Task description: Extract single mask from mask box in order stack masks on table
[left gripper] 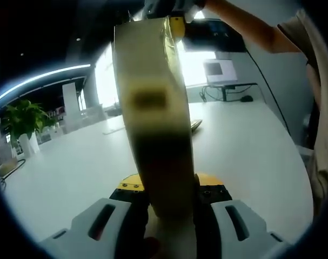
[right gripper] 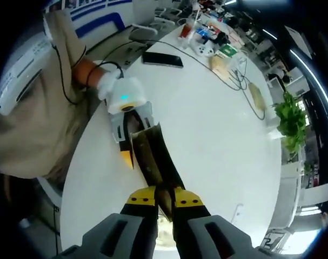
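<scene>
Both grippers clamp one mask box (right gripper: 153, 162) above the white worktop (right gripper: 218, 135): left gripper (right gripper: 132, 141) grasps its far end. Right gripper (right gripper: 164, 208) grasps its near end

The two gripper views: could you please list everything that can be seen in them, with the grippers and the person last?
Mask box: one, tan, held above the table between both grippers.
Table: one, white, long with a rounded end.
Phone: one, black, flat on the table.
Potted plant: one, green, beside the table's edge.
Cables: several, dark, trailing across the table.
Small items: several, mixed colours, at the table's far end.
Left gripper: shut on the mask box.
Right gripper: shut on the mask box.
Person: one, beige top.
</scene>
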